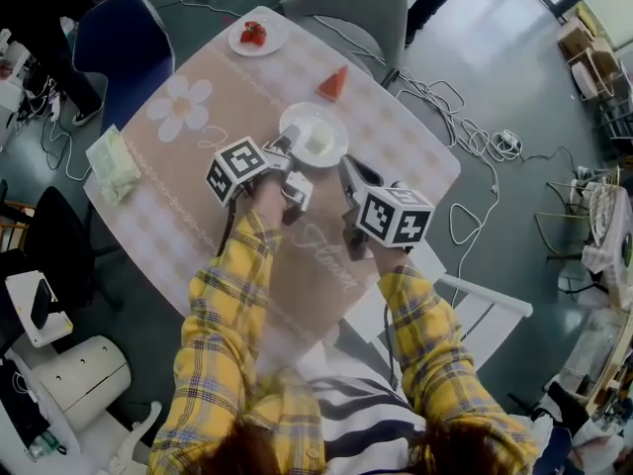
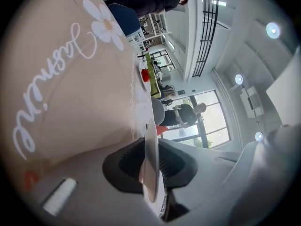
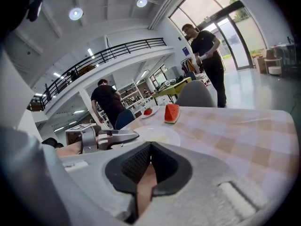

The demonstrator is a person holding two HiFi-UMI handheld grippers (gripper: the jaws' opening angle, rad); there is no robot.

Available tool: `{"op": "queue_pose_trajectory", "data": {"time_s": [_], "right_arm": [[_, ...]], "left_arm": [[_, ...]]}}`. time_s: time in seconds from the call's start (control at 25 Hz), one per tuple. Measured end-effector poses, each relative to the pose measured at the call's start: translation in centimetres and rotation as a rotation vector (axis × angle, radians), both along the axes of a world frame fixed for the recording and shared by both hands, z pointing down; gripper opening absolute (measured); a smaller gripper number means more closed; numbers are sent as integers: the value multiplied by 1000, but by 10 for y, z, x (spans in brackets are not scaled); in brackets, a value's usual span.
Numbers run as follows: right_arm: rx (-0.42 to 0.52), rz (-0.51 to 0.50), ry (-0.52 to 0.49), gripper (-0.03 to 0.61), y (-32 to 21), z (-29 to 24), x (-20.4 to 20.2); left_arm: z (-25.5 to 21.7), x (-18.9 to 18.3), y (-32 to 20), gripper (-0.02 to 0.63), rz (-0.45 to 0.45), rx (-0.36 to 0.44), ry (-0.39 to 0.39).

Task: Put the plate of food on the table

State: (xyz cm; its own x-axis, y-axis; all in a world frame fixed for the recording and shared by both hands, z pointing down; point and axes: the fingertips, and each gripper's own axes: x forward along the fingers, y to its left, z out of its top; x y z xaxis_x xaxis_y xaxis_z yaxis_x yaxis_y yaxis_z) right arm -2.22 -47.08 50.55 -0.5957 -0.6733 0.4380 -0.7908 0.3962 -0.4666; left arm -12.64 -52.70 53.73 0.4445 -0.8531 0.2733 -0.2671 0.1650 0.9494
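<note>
Plate (image 1: 300,120) looks down flat on the table (image 1: 198,226), centre-far, pale food in the middle of it. Left gripper (image 1: 287,151) has its jaws closed on the plate's near-left rim, with the rim edge-on between the pads. Right gripper (image 3: 150,149) has its jaws together with nothing in them, parked just near-right of the plate and not touching it. By my read only the release is left. Spread the left jaws well clear of the rim first, then back out low and straight along the gripper's own line. Don't lift or twist, or the lip catches a pad and the plate drags or tips the food. Keep the right gripper where it is. The surface is a beige checked cloth with a daisy print (image 1: 181,107), probably a bit slippery. A watermelon wedge (image 1: 334,84) sits just beyond the plate, a small plate of red fruit (image 1: 257,36) at the far edge, a pale packet (image 1: 114,164) at the left. The room is an open hall with a mezzanine rail and big windows, people standing about, and cables (image 1: 475,142) on the floor to the right.
</note>
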Motion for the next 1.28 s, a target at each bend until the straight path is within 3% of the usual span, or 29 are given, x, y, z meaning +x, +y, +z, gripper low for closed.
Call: {"op": "queue_pose_trajectory", "data": {"time_s": [0.16,0.32,0.4,0.52,0.72,0.88,1.0,1.04,1.08,1.28], "right_arm": [[-1,3,6,-5,-2,-1,3],[1,17,0,-5,-1,-1,5],[-3,15,-1,-5,1,1,3],[-4,9,-2,-5,4,0,0],[0,6,3,-5,6,-1,-2],[-9,12,16,-5,5,3,3],[-17,12,22,-4,7,5,6],[-18,10,23,-5,7,6,6],[-19,10,23,-5,8,7,6],[-23,8,26,-5,13,9,7]], "left_arm": [[-4,6,1,156,84,-4,-24],[-2,16,8,195,185,-3,-70],[-3,19,9,228,250,8,-151],[-4,18,8,251,347,28,-349],[-5,4,3,287,427,54,-629],[0,-5,7,246,470,73,-836],[-9,-13,13,110,417,137,-995],[-13,-15,16,31,393,163,-1025],[-17,-14,21,4,378,191,-1029],[-20,9,51,3,375,273,-932]]}}
